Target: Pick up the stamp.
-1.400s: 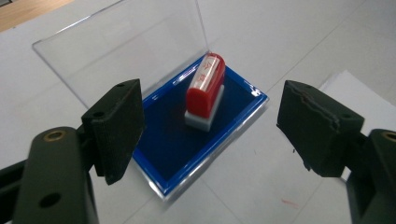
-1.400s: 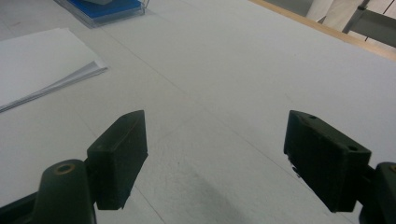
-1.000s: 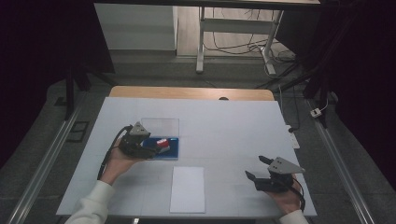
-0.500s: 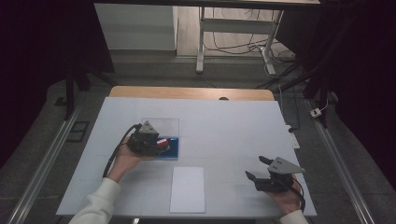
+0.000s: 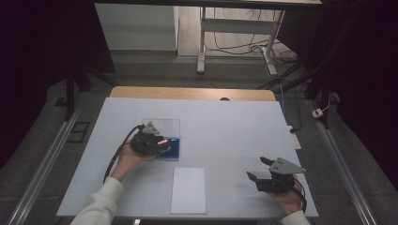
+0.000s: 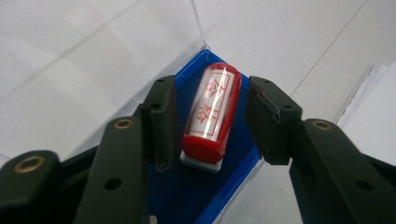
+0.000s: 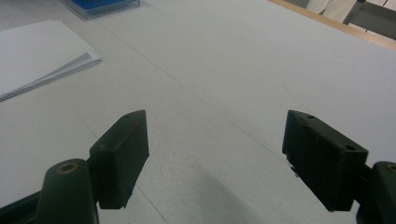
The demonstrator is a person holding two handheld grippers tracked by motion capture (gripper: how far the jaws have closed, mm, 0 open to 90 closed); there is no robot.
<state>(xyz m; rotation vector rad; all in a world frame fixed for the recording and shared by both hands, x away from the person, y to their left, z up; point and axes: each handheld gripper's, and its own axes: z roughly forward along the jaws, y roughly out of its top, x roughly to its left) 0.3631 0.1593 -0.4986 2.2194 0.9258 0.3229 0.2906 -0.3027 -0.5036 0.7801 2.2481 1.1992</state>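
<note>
Your left gripper (image 6: 205, 126) is right over the red cylindrical stamp with the clear cap (image 6: 212, 116), and that stamp lies flat in the shallow blue tray (image 6: 233, 182), its clear lid (image 6: 116, 60) folded back beyond it. Its long axis runs straight away from you between the jaws, red base toward your hand, capped end pointing at the tray's far corner. So the jaws straddle it across the narrow way, which is just what a pinch wants. They have just been closing in, yet a sliver of blue shows on each side of the stamp: flanking it, not pressing yet. Your right gripper (image 5: 266, 174) sits well apart from the tray, beyond the white sheet of paper (image 5: 188, 190), jaws spread wide on nothing. The left is far nearer the stamp.
</note>
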